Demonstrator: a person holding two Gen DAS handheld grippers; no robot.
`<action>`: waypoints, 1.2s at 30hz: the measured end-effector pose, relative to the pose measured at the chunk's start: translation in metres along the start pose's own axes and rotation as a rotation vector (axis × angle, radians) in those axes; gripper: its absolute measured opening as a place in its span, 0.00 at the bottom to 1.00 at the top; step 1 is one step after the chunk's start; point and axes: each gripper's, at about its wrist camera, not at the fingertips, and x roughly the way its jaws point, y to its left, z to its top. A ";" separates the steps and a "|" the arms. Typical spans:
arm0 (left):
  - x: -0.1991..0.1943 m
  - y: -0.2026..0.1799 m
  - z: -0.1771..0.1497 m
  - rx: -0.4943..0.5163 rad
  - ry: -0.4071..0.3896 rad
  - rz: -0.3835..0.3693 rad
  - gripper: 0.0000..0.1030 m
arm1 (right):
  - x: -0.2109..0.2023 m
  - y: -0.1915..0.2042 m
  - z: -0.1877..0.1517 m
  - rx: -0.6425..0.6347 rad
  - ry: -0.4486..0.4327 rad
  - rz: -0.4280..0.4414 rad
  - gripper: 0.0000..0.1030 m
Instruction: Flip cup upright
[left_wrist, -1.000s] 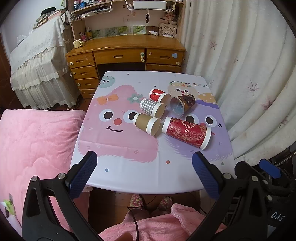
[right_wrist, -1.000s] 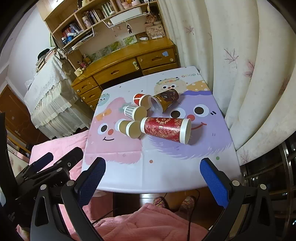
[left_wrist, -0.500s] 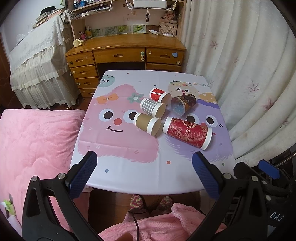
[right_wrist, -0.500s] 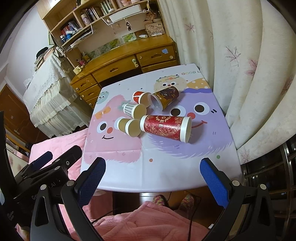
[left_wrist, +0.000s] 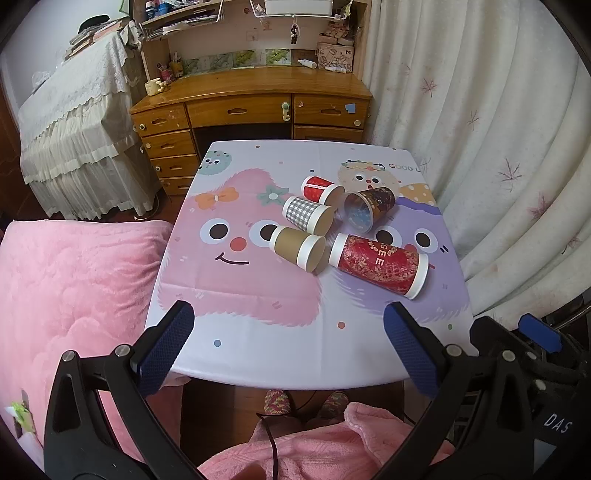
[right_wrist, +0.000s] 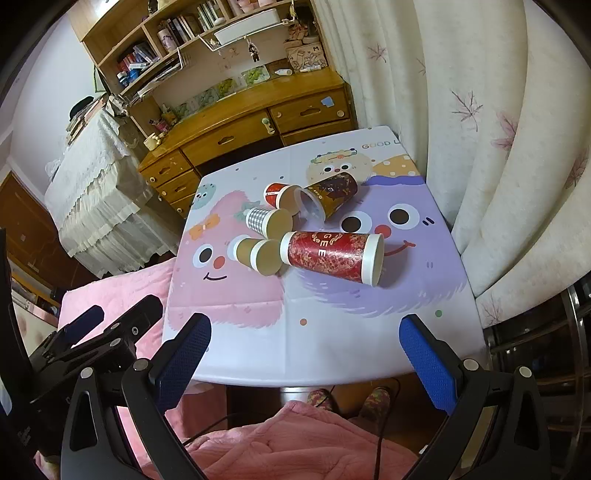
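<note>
Both the left gripper (left_wrist: 288, 334) and the right gripper (right_wrist: 304, 341) hang with jaws wide apart, holding nothing. The tall red paper cup (right_wrist: 330, 256) lies on its side ahead of the right gripper on the tabletop (right_wrist: 332, 347); I think it is best to clamp it across the middle, then rotate its white rim upward.

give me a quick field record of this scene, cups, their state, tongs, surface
cups: five, all lying on their sides, clustered
tall red cup: nearest, on its side
plain brown cup: beside the tall red cup's base
checked cup: behind the brown one
small red cup: far side of the cluster
dark patterned cup: mouth toward small red cup
left tongs: open, empty, short of cups
right tongs: open, empty
surface: cartoon tablecloth
</note>
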 end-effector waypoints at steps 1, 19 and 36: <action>0.002 0.003 0.000 0.000 0.000 0.000 0.99 | 0.001 0.000 0.000 0.001 0.000 0.000 1.00; 0.007 0.012 0.009 0.005 -0.008 -0.001 0.99 | 0.006 0.015 0.008 -0.010 -0.034 -0.027 1.00; 0.029 0.051 0.002 0.023 0.105 -0.097 0.99 | 0.012 0.055 -0.011 -0.063 -0.078 -0.085 1.00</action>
